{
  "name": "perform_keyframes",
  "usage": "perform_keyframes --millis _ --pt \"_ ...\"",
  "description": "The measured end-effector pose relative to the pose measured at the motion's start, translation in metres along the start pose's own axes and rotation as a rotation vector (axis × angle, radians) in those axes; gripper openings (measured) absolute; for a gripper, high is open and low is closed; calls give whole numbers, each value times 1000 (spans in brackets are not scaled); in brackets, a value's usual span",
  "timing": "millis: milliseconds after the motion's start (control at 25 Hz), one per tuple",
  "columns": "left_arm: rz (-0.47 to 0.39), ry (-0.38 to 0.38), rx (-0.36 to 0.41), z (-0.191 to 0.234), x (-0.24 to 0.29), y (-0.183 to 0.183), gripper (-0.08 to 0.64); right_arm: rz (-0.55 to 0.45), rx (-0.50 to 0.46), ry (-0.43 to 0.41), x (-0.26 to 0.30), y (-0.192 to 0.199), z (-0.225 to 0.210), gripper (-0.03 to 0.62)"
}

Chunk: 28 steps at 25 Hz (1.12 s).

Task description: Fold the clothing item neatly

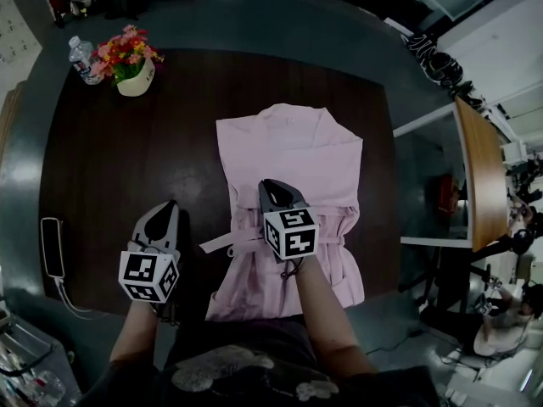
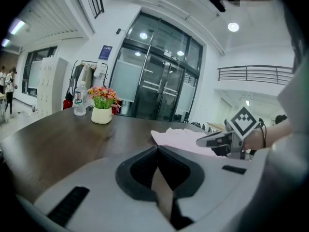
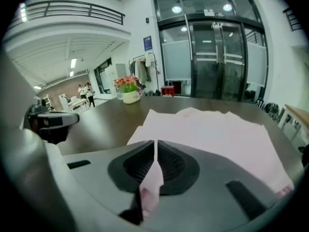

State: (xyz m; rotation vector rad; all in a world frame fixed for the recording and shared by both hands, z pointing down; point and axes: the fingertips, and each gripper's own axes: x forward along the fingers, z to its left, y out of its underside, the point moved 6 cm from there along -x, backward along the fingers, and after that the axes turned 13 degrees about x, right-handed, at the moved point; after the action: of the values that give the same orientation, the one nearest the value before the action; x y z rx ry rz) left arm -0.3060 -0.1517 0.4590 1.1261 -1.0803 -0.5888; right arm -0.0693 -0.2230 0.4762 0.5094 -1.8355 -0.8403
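Note:
A pale pink garment (image 1: 288,155) lies partly folded on the dark round table (image 1: 110,159), its lower part reaching the near edge. My right gripper (image 1: 270,185) hovers over the garment's middle, shut on a pinch of pink cloth that shows between its jaws (image 3: 155,143). A thin pink strip (image 1: 222,242) sticks out to the left of the garment. My left gripper (image 1: 166,208) is shut over bare table, left of the garment and apart from it; only brown table shows through its jaws (image 2: 157,149). The garment (image 2: 176,137) lies off to its right.
A white pot of flowers (image 1: 134,70) and a water bottle (image 1: 81,58) stand at the table's far left. A phone on a cable (image 1: 53,246) lies at the near left edge. A wooden side table (image 1: 479,176) stands to the right.

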Motion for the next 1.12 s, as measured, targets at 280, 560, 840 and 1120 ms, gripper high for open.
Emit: perform_keyframes --millis 280,560,840,1120 --pt "23 33 41 -11 6 8 11 96 -169 -150 18 37 53 9" --pt "9 -10 64 -49 -16 8 11 32 -135 -243 -26 45 59 9" --pt "-30 -67 114 -139 -64 3 11 -156 -44 -172 -152 76 -18 9" --pt "-126 -99 138 -236 -103 -14 11 -435 -70 33 -287 102 -124 9"
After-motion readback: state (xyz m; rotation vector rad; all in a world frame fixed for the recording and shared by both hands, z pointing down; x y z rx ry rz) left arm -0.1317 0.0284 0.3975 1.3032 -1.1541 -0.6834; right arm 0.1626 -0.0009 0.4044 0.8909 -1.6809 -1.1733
